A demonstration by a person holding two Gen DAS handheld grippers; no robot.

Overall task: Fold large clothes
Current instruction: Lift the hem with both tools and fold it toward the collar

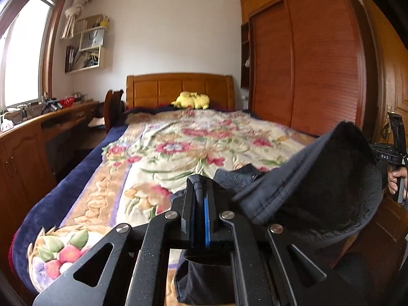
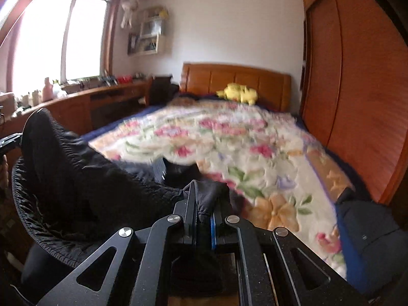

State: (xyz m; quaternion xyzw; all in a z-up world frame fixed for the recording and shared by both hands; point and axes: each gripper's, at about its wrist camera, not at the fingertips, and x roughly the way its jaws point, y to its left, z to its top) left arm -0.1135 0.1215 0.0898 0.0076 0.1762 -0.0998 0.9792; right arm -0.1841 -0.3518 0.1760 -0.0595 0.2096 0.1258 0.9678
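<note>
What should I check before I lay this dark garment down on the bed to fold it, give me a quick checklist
1. Left gripper clamped on the dark garment: ok, cloth is pinched between the shut fingers.
2. Right gripper clamped on the garment: ok, fabric is bunched between its fingers.
3. Garment spread flat between the grippers: not ok, it sags and bunches.
4. Landing area on the floral blanket: ok, the middle is bare; the yellow plush toy sits far off by the headboard.
5. Which part of the garment each gripper holds: cannot tell.
6. Image sharpness: not ok, the right wrist view is blurred.
</note>
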